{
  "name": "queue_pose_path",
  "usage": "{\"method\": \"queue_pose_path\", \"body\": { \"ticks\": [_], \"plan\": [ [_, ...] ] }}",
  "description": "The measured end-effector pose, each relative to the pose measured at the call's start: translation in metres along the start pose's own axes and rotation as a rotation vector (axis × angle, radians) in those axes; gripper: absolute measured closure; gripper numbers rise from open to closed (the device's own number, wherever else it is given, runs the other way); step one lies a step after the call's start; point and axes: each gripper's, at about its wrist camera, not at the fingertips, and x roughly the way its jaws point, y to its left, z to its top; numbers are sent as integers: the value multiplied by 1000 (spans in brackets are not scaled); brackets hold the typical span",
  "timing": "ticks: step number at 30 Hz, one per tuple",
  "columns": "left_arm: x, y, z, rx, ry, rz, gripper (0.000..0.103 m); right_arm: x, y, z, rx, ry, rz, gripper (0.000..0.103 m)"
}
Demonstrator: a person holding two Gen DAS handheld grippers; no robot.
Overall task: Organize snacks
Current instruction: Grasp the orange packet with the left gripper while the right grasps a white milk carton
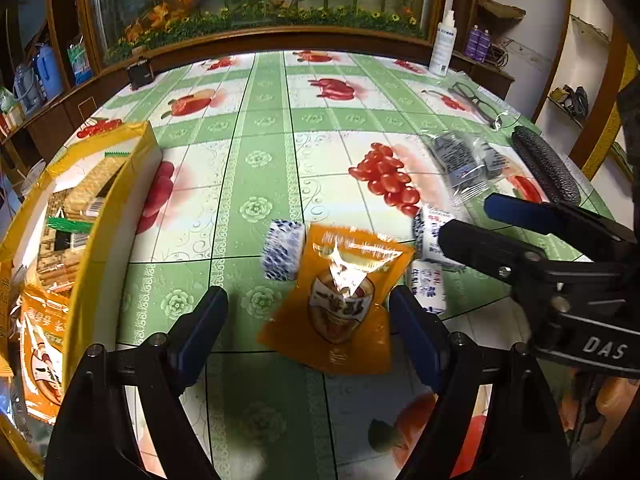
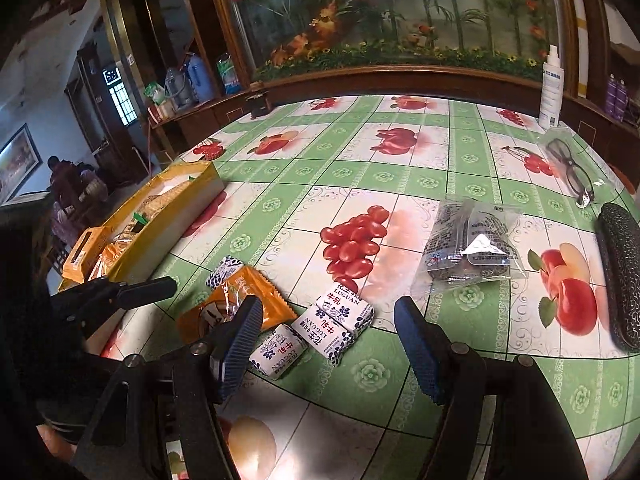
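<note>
L tongs released, w/ orange packet between blades on tabletop. R tongs released over white candies. Box at 9 o'clock.

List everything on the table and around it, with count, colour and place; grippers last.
orange snack packet: one loose, orange, table centre, between the left gripper's fingers
candy blocks: four, white and blue, beside the orange packet
clear snack bag: one, clear with dark contents, right of centre
yellow box: one, yellow, left edge, holding biscuits and orange packets
glasses: one pair, black, far right
glasses case: one, black, right edge
spray bottle: one, white, far right corner
left gripper: open, above the orange packet
right gripper: open, above the candy blocks
</note>
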Motion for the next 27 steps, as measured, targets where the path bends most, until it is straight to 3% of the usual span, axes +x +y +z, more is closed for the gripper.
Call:
{"method": "queue_pose_path", "body": {
  "ticks": [4, 12, 16, 17, 27],
  "plan": [
    [3, 2, -1, 20, 15, 39, 40, 7, 0, 0, -15, 23, 11, 33],
    [-2, 11, -3, 10, 22, 39, 41, 36, 9, 4, -93, 104, -27, 34],
    [1, 17, -3, 0, 27, 32, 41, 38, 7, 3, -105, 122, -66, 60],
    [2, 18, -2, -3, 28, 30, 41, 36, 3, 2, -90, 119, -61, 63],
    [-2, 19, -5, -7, 23, 14, 42, 12, -18, -12, -25, 106, -42, 64]
  ]
}}
